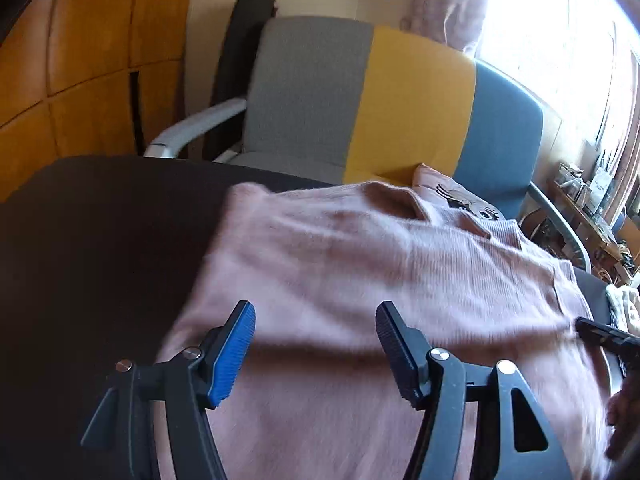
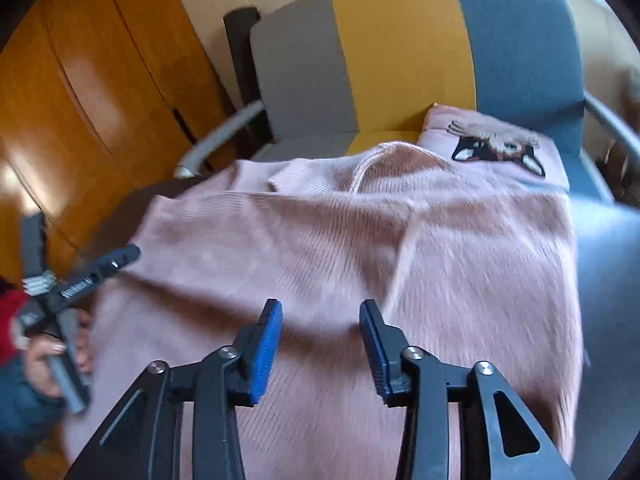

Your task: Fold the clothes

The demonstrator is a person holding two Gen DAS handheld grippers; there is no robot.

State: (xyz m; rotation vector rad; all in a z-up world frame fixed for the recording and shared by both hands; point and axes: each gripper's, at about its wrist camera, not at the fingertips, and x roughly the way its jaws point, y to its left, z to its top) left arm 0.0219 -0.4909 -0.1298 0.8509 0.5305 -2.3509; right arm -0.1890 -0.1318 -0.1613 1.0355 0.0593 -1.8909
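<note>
Filling the upper half of both views, one armchair [image 2: 400, 48] upholstered in grey, yellow and blue panels stands behind one dark table [image 1: 100, 240]. One pink ribbed knit sweater [image 1: 360, 272] lies spread over the table across the frame's centre, and one folded pink garment with a cat face [image 2: 496, 146] sits on the chair seat behind it. Two grippers show: the left gripper [image 1: 316, 344] and the right gripper [image 2: 320, 340] each hover above the sweater, jaws apart, nothing between them.
</note>
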